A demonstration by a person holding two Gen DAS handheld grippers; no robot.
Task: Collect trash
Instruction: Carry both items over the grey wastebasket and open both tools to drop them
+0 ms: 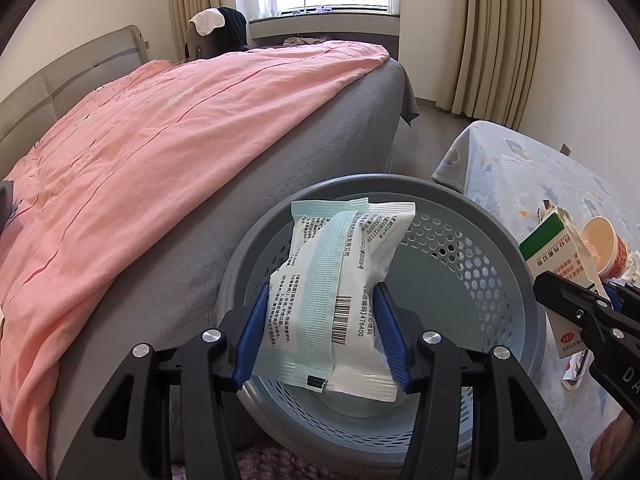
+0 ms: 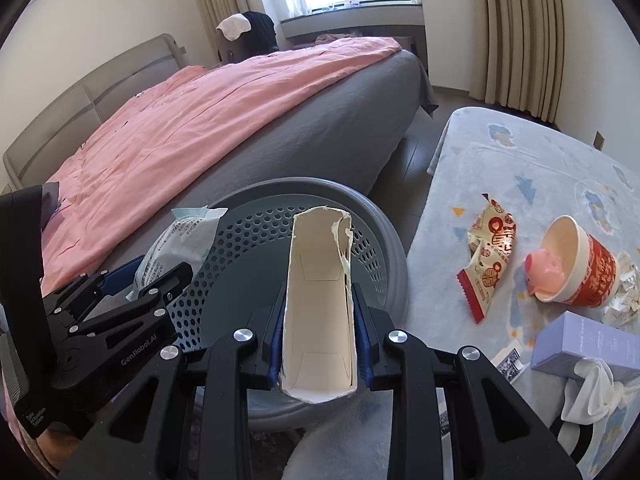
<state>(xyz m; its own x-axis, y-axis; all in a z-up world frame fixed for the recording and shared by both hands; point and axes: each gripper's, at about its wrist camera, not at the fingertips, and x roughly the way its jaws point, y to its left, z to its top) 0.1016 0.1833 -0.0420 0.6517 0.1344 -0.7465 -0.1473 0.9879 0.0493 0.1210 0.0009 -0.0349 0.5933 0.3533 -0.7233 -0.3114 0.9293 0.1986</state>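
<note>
My left gripper (image 1: 322,300) is shut on a white and pale-green plastic packet (image 1: 336,292) and holds it over the round grey perforated bin (image 1: 460,264). My right gripper (image 2: 319,308) is shut on a torn, open cardboard box (image 2: 318,304), held over the same bin (image 2: 240,248). The box shows its green and white side at the right in the left wrist view (image 1: 560,256). The left gripper with the packet (image 2: 180,240) shows at the left in the right wrist view.
A bed with a pink cover (image 1: 160,132) stands left of the bin. A table with a pale blue cloth (image 2: 520,168) on the right holds a red snack wrapper (image 2: 490,256), a red paper cup (image 2: 580,264), a lilac box (image 2: 592,344) and crumpled paper.
</note>
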